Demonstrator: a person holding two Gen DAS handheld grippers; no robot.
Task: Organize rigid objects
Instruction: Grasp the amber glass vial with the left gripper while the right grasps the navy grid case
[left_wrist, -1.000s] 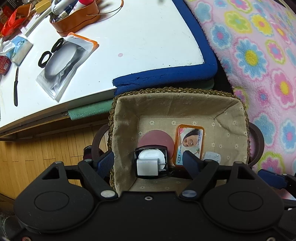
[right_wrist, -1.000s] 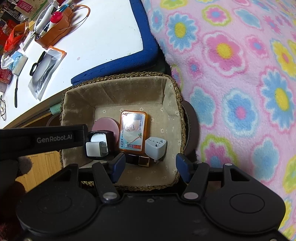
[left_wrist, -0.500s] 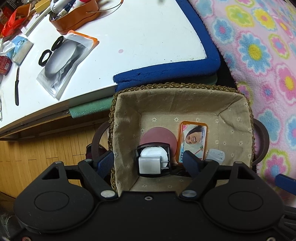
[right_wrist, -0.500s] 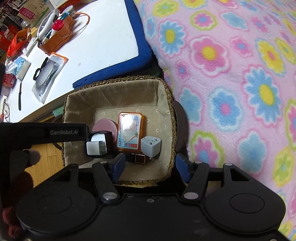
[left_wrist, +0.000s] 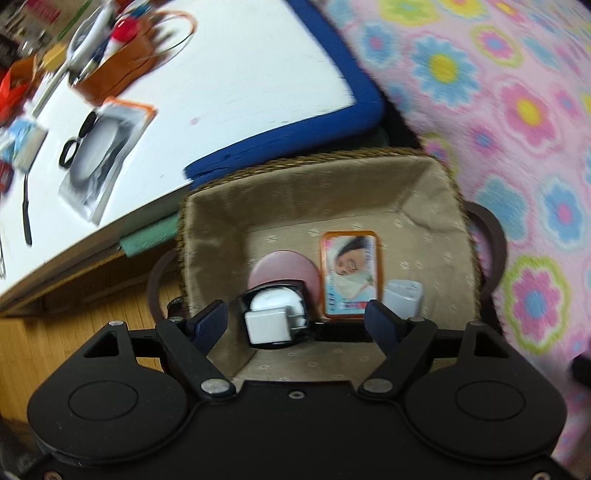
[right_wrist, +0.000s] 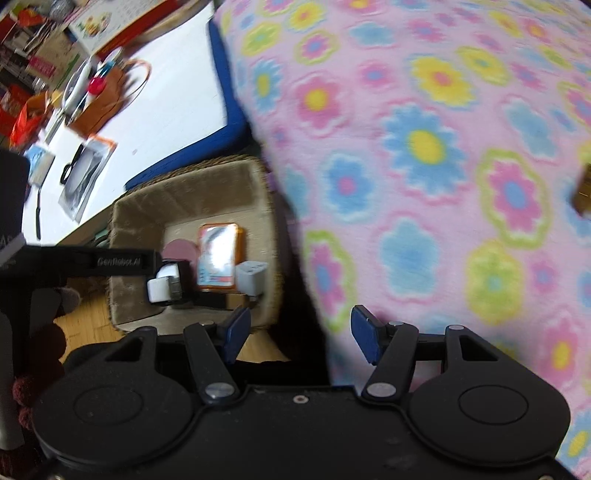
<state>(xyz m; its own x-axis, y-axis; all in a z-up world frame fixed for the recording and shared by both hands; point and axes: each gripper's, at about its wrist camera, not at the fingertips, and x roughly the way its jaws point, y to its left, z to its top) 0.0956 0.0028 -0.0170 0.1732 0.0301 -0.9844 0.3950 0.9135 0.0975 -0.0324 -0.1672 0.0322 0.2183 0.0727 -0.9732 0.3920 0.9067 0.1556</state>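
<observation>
A cloth-lined wicker basket (left_wrist: 424, 184) stands on the floor between a white table and a flowered blanket. In it lie an orange tin (left_wrist: 349, 273), a pink round disc (left_wrist: 282, 267), a white charger in a black case (left_wrist: 271, 317) and a white plug adapter (left_wrist: 402, 297). My left gripper (left_wrist: 297, 325) is open and empty, just above the basket's near end. My right gripper (right_wrist: 299, 332) is open and empty, right of the basket (right_wrist: 184, 192), over the blanket's edge. The tin (right_wrist: 218, 254) and adapter (right_wrist: 251, 277) also show there. A small brown object (right_wrist: 583, 192) lies on the blanket at far right.
The white table (left_wrist: 240, 74) with a blue padded edge carries an orange pen holder (left_wrist: 114, 62), a plastic pouch (left_wrist: 99, 162) and black rings. The flowered blanket (right_wrist: 424, 147) fills the right side. Wooden floor (left_wrist: 74, 314) shows at left.
My right gripper has pulled back and swung right, away from the basket, over the blanket. My left gripper has risen slightly and tilted. Both stay open.
</observation>
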